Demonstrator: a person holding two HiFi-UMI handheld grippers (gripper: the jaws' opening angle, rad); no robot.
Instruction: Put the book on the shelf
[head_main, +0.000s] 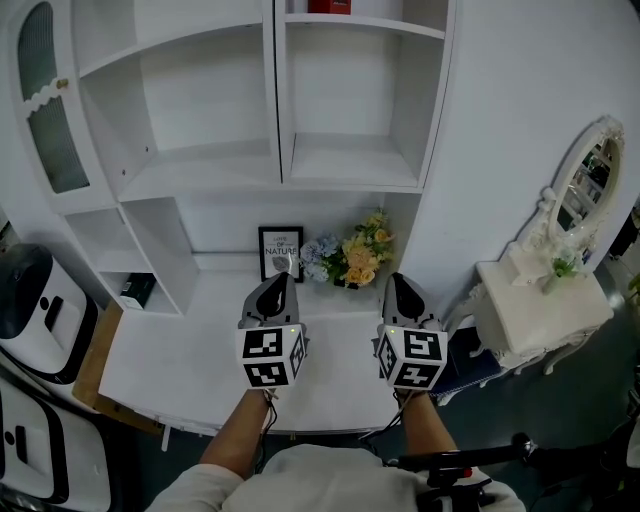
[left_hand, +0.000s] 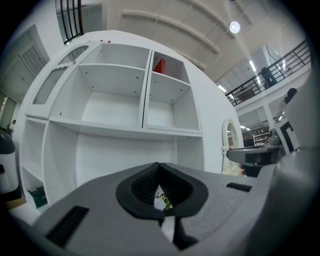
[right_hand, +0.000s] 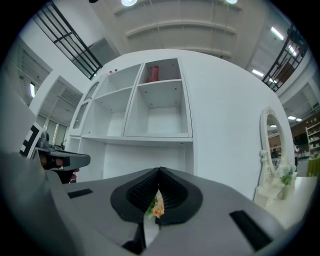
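A red book (head_main: 330, 6) stands in the top right compartment of the white shelf unit (head_main: 280, 150), at the upper edge of the head view. It also shows as a red book (left_hand: 159, 66) in the left gripper view and a red book (right_hand: 153, 73) in the right gripper view. My left gripper (head_main: 283, 279) and right gripper (head_main: 397, 281) hover side by side over the white desk (head_main: 180, 360), far below the book. Both point at the shelf's back wall. The left gripper (left_hand: 159, 165) is shut and empty, as is the right gripper (right_hand: 159, 170).
A framed print (head_main: 280, 252) and a bunch of flowers (head_main: 352, 258) stand at the back of the desk, just ahead of the grippers. A white dressing table (head_main: 545, 305) with an oval mirror (head_main: 590, 185) stands at the right. A dark box (head_main: 135, 290) sits in a low left cubby.
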